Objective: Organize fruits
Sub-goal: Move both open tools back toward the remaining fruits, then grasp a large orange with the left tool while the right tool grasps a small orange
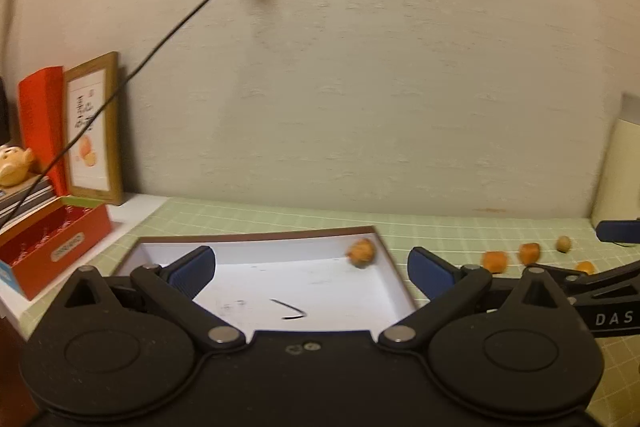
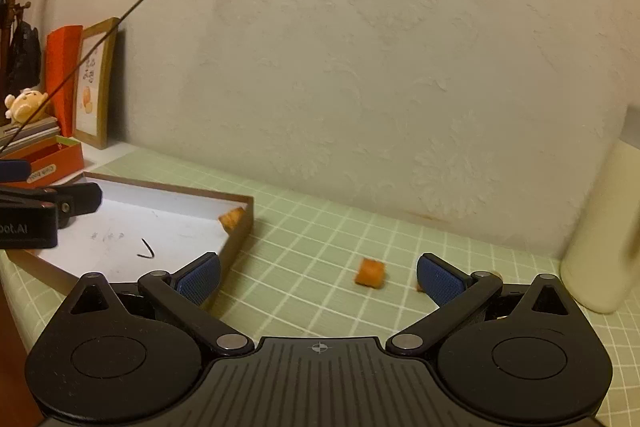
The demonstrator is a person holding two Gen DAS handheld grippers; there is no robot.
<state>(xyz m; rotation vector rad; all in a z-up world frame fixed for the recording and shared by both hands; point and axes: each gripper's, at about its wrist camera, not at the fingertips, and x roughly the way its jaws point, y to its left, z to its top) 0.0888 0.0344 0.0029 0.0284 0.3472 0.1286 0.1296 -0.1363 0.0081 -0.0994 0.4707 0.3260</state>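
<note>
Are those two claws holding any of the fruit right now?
No. The left claw and right claw are both open and empty; one fruit piece lies in the tray.

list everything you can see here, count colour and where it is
shallow box: 1, brown rim, white inside, on the green mat at left
fruit in the box: 1, orange, far right corner
fruit on the mat: 4 orange pieces plus 1 paler round one, right of the box
mat: 1, pale green with a white grid, covers the table
dark bent mark or item: 1, on the box floor, cannot tell which
red box: 1, open, far left
picture frame: 1, wooden, leaning on the wall
cable: 1, black, from the wall socket
cream container: 1, far right
left gripper: open, over the box
right gripper: open, over the mat
</note>
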